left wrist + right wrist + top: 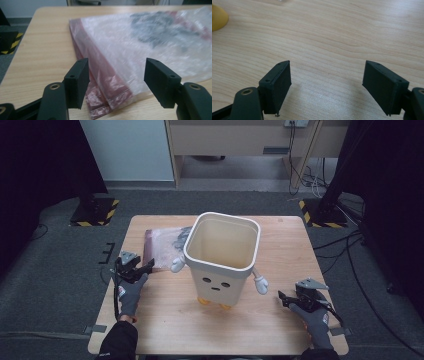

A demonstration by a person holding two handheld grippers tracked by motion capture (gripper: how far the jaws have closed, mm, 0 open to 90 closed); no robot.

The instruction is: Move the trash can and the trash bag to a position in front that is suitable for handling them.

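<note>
Left gripper point(148, 266) was low over the wooden table point(165, 320), at its left part, jaws spread apart and pointed at the near corner of a plastic bag point(162, 245). In the left gripper view, left gripper point(116, 77) had that corner of the plastic bag point(140, 55) lying between the two black jaws, pads clear of it on both sides, nothing gripped. Bag lay flat on the table point(42, 42), clear film over a reddish layer with a dark blurred print, and sat just behind and left of a cream bin point(222, 257); whether bag and bin touched could not be told. Bin stood upright near the middle of the table, open-topped, with a small face on its front, white arms at its sides and yellow feet point(202, 300).

Right gripper point(281, 299) was held low over the right part of the table, well apart from the bin. In the right gripper view, right gripper point(327, 86) was wide open above bare wood point(332, 30), holding nothing, with one yellow foot point(218, 17) at the upper left edge.
</note>
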